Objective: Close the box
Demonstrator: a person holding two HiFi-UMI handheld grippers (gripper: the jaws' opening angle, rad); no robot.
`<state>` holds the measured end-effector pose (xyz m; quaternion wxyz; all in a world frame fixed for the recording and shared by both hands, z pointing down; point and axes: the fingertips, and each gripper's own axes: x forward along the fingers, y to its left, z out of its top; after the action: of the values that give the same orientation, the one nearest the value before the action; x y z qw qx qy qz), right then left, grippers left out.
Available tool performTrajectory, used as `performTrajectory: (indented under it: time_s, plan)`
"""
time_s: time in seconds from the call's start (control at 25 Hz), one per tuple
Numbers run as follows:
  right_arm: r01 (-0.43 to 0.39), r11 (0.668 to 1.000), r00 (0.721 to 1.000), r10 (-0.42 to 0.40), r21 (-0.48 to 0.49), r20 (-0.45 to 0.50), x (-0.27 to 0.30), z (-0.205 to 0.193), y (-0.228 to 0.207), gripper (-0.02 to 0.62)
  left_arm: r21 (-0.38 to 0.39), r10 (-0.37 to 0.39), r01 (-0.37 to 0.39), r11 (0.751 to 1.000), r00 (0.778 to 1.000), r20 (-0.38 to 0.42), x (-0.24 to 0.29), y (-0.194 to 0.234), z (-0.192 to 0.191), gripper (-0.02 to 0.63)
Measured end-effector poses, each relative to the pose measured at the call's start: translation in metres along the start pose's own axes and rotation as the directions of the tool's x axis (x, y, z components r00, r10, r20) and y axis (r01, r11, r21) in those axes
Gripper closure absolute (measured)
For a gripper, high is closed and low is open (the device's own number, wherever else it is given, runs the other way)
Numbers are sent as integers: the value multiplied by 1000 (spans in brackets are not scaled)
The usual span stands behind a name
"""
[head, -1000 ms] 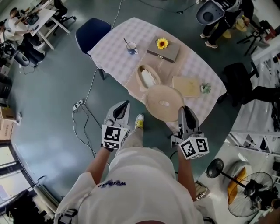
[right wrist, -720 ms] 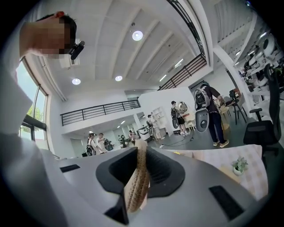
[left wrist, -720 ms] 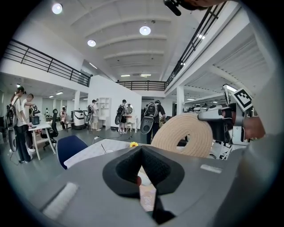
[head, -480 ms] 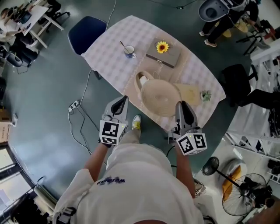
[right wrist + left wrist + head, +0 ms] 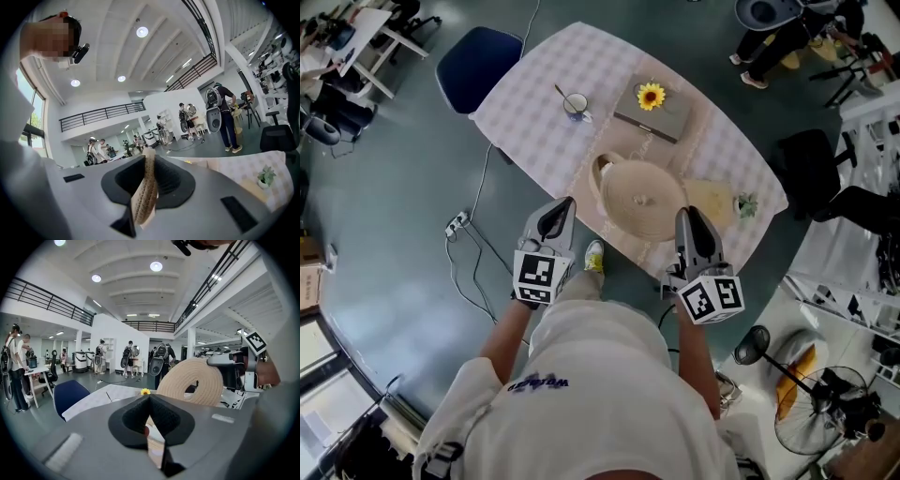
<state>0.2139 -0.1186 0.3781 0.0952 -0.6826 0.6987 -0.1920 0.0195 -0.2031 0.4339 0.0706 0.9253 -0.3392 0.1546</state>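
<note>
Head view: above the checked tabletop [image 5: 539, 89], a round woven lid [image 5: 647, 195] covers most of the oval woven box [image 5: 598, 174]. The right gripper [image 5: 687, 216] has its jaws clamped on the lid's near rim, while the left gripper [image 5: 564, 206] has its jaws together and empty. The lid looks light, stiff and rough, and the rim seems the best place to hold it.

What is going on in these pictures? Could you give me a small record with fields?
setting: table with a checked cloth
box: woven basket, one side of its rim showing
lid: round woven lid, over the basket, off-centre
right gripper: jaws clamped on the lid's edge
left gripper: jaws together, nothing held
also on the table: cup, sunflower, small plant
</note>
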Motion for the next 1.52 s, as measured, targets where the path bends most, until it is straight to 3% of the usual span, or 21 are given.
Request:
performTrajectory:
  time_s: [0.44, 0.64, 0.92, 1.24, 1.4, 1.52]
  plan:
    - [13, 998, 997, -17, -54, -69, 46, 1, -7, 531, -38, -11, 11, 999, 1000, -9, 31, 39, 1, 604]
    - [-2, 997, 993, -7, -79, -119, 61, -2, -12, 531, -15, -17, 16, 1000, 1000, -15, 44, 48, -1, 604]
    - [-111, 990, 970, 89, -88, -224, 87, -8, -21, 531, -8, 21, -21, 1000, 999, -49, 58, 50, -8, 604]
    - [-268, 961, 905, 227, -69, -360, 122, -21, -47, 531, -21, 112, -114, 993, 989, -95, 74, 62, -28, 604]
    - [-351, 935, 849, 296, -49, -438, 134, -26, -48, 531, 25, 116, -114, 993, 986, -122, 78, 53, -43, 604]
    - [-430, 902, 795, 355, -45, -491, 146, -34, -48, 531, 0, 110, -111, 994, 986, -127, 86, 51, -49, 604]
